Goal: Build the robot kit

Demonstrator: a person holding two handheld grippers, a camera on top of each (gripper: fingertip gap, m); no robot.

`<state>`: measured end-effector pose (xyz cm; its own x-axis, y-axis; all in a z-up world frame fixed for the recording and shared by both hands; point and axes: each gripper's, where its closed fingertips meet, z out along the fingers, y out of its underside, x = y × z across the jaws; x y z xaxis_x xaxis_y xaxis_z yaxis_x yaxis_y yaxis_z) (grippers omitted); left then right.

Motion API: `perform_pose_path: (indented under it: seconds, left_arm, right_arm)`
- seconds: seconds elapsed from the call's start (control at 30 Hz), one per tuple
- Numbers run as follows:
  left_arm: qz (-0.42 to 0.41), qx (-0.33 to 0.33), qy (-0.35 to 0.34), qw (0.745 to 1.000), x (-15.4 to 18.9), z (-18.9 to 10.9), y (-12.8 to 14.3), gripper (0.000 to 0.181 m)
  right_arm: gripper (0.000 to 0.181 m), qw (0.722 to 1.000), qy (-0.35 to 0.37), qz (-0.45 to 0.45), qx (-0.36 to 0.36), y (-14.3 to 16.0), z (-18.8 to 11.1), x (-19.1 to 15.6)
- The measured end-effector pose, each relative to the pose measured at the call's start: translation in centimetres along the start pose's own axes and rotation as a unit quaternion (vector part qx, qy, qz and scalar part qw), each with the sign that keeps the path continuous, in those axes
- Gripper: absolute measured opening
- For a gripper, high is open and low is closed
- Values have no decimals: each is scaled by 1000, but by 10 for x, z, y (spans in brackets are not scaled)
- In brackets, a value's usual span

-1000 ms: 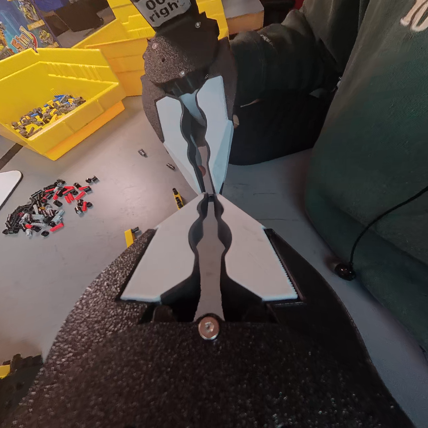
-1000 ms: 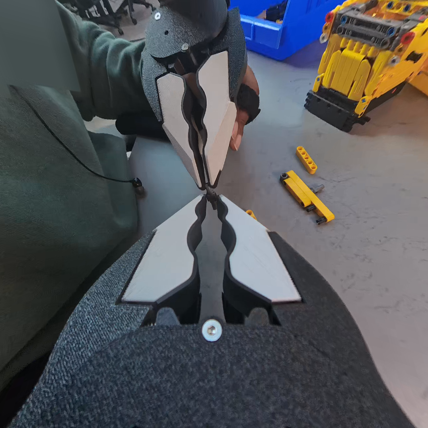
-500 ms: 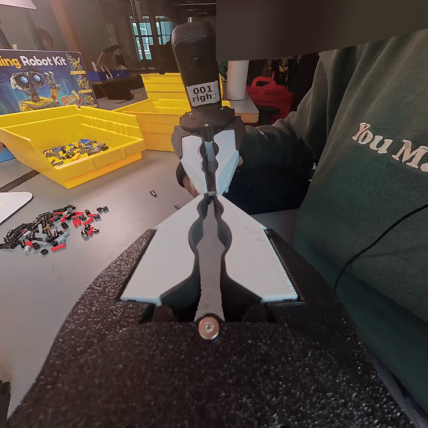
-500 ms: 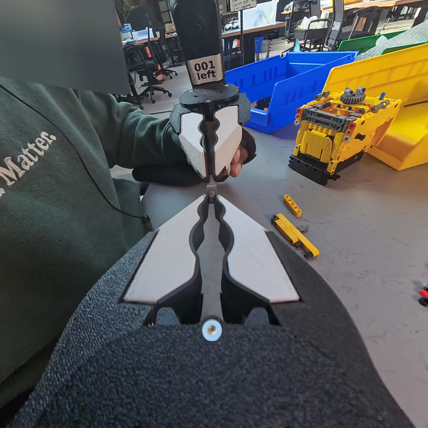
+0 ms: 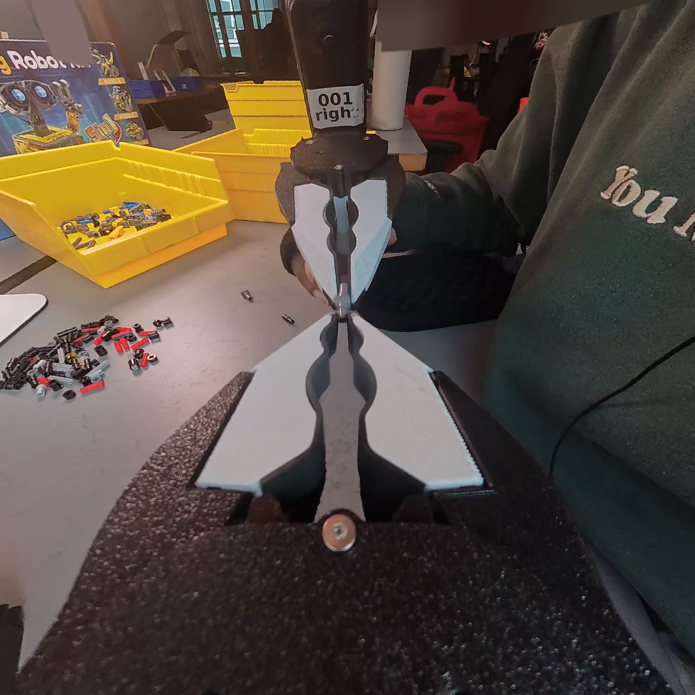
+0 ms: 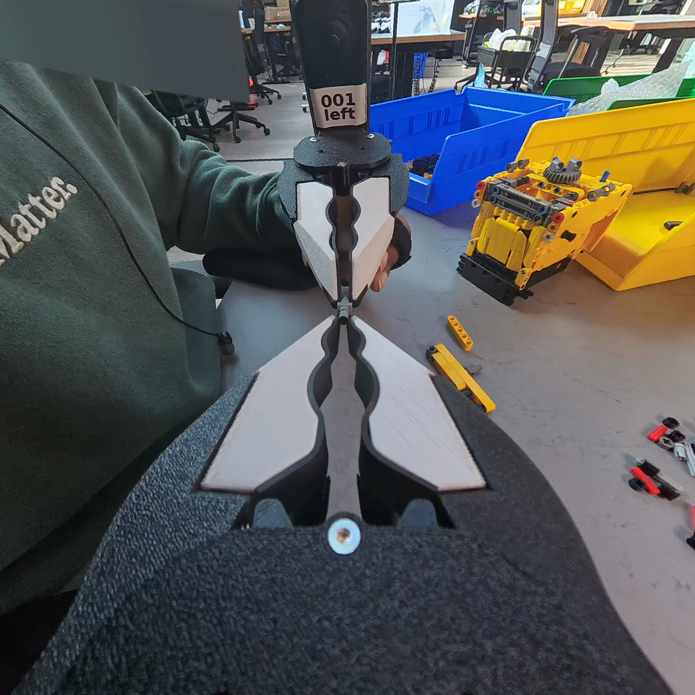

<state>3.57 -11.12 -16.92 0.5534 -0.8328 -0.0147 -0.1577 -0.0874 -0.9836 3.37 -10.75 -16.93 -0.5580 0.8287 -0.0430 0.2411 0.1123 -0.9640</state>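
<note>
**Two grippers meet tip to tip over a small grey pin**

Above a grey table [image 6: 564, 376], the left gripper [image 5: 341, 319] and the right gripper [image 6: 343, 320] point straight at each other, tips nearly touching. A short grey pin [image 6: 343, 307] spans the narrow space between them. In the right wrist view the left gripper's fingers are pinched together on one end of it and the right gripper's fingers close around the other; in the left wrist view the pin [image 5: 341, 301] sits in the right gripper's nipped tips and reaches the left gripper's own tips, which are drawn together at its end. A person in a green sweatshirt [image 6: 94, 263] holds both tools, a hand [image 6: 387, 263] showing behind the left one.

To the person's left lies a scatter of red, black and grey parts [image 5: 75, 357], with two loose black pins [image 5: 287, 319] nearer the grippers. Beyond stand yellow bins [image 5: 113, 210], one holding mixed pieces, and a blue kit box [image 5: 67, 97]. On the other side sit a yellow brick-built vehicle [image 6: 534, 225], a short yellow beam [image 6: 459, 333], a longer yellow beam assembly [image 6: 460, 376], a blue bin [image 6: 470, 143] and another yellow bin [image 6: 639, 195].
</note>
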Motion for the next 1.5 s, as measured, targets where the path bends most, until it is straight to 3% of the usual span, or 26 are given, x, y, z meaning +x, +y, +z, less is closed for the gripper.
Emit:
perform_pose_path:
  seconds: [0.43,0.57,0.63,0.77,1.17,1.27,1.33,1.4,1.5]
  left_arm:
    - [-4,5,-8,1000,-3,-1,-1,4]
    - [12,7,-37,999,-10,-2,-1,4]
    - [12,23,-45,999,-11,-4,-7,4]
    - [18,28,-56,998,-14,-5,-9,3]
    - [34,-3,-45,998,-8,3,1,3]
    - [35,-24,-41,998,-7,6,8,0]
    - [50,-57,-64,995,-14,6,19,0]
    - [52,-80,-88,992,-22,3,26,0]
    - [26,-109,-97,989,-30,0,37,0]
  right_arm:
    - [3,1000,2,13,16,-4,-2,3]
    - [0,998,12,34,54,-16,-6,8]
    - [12,998,34,21,42,-13,-7,14]
    - [14,998,26,24,54,-18,-7,10]
    - [8,999,26,-11,24,-11,1,5]
    - [7,999,18,-32,-21,2,-3,5]
    - [7,996,46,-48,-60,14,-17,20]
    - [7,986,132,-31,-101,31,-46,62]
    - [7,951,237,32,-198,81,-91,115]
